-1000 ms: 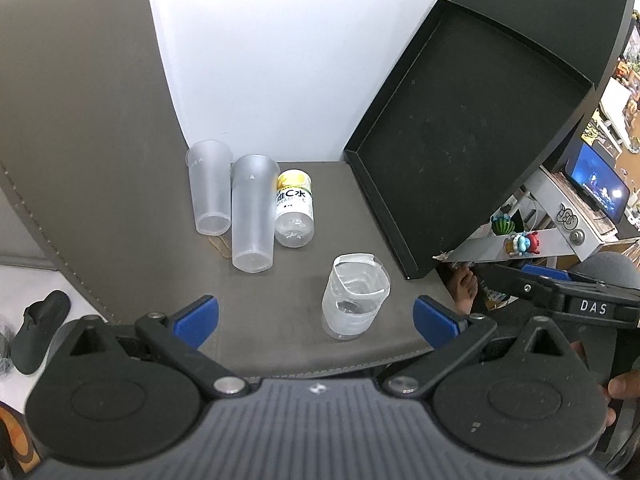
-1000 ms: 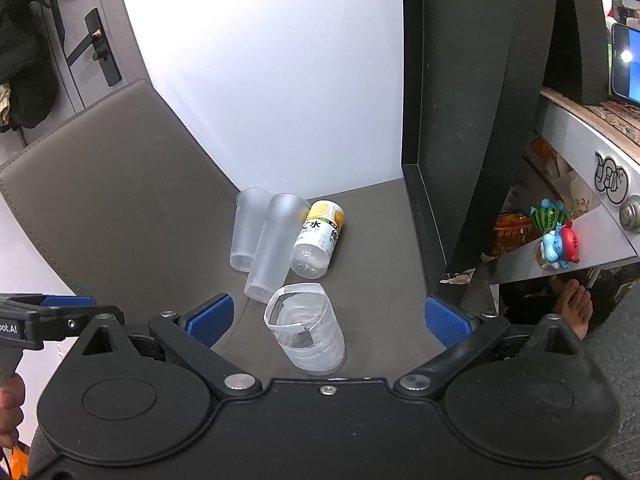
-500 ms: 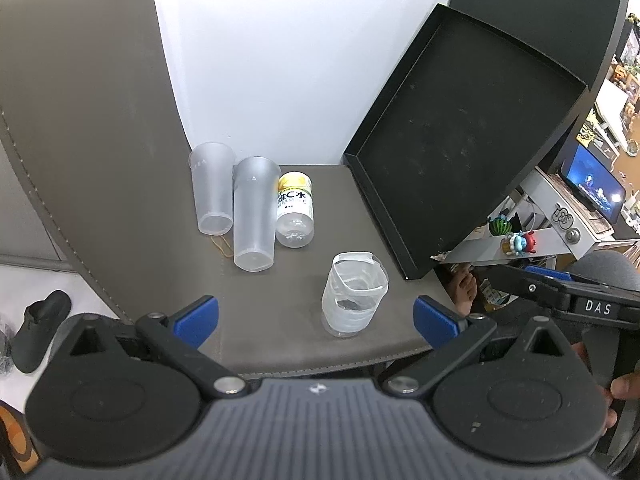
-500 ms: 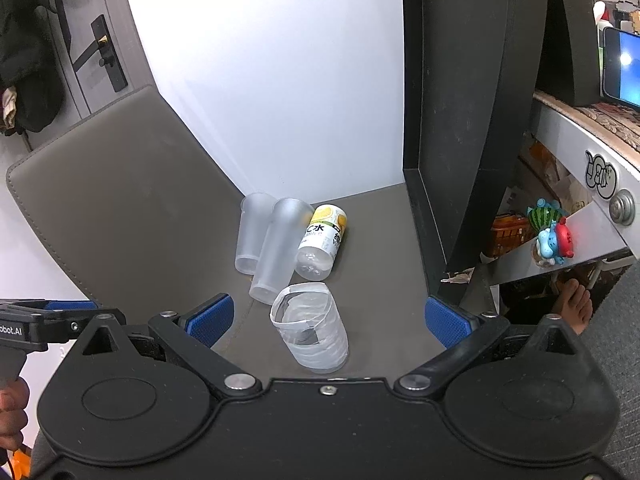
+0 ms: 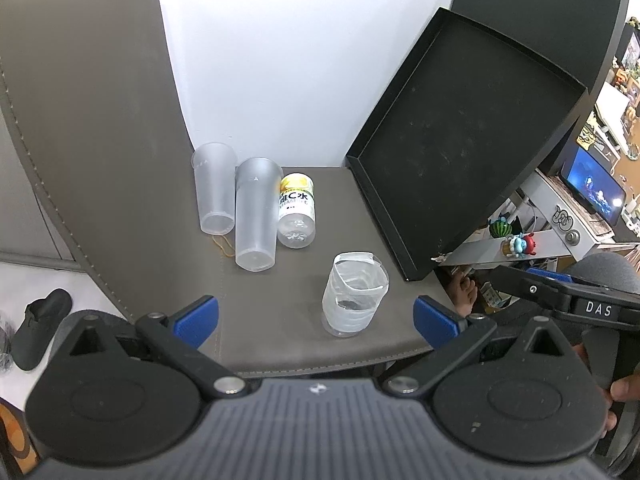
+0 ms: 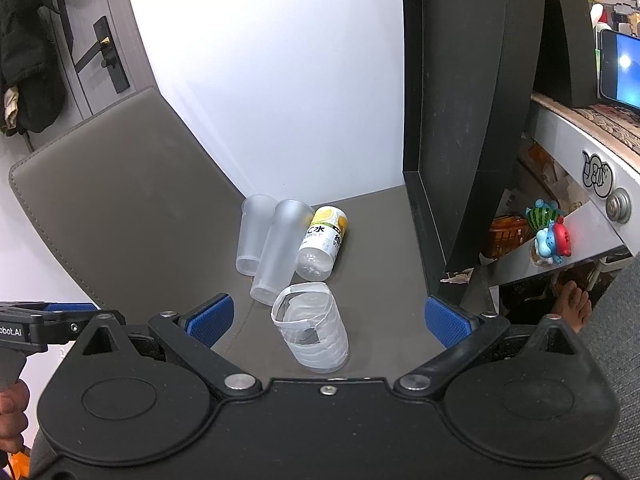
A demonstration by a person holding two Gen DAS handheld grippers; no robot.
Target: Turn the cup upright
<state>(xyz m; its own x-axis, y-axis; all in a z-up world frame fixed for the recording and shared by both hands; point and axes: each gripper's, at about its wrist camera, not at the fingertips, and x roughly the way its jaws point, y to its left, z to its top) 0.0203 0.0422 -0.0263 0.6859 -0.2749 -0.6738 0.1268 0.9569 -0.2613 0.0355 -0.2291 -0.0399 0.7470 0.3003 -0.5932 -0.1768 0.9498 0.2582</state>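
**Cup standing upright, both grippers wide open and empty**

While both grippers hang back from the grey seat (image 5: 280,320), the writing is easy to pick out: the yellow-and-white bottle (image 5: 296,210) shows "C水" with small Latin letters beneath, too tiny to read for sure, "DAS" is printed on the right gripper's body at the right edge of the left view, and "obot.AI" sits at the left edge of the right view.

Now the containers. The clear cup (image 5: 355,294), wrapped in white tape, stands mouth-up at centre frame with something dark at its bottom. Up and left of it, two frosted tumblers (image 5: 256,214) and the bottle lie on their sides, touching in a row. A black tray (image 5: 460,148) leans at upper right, nothing in it.

The left gripper (image 5: 316,320) is spread wide, blue pads either side of the cup, touching nothing. The right gripper (image 6: 328,318) is likewise spread wide, holding nothing, the cup between its fingers.
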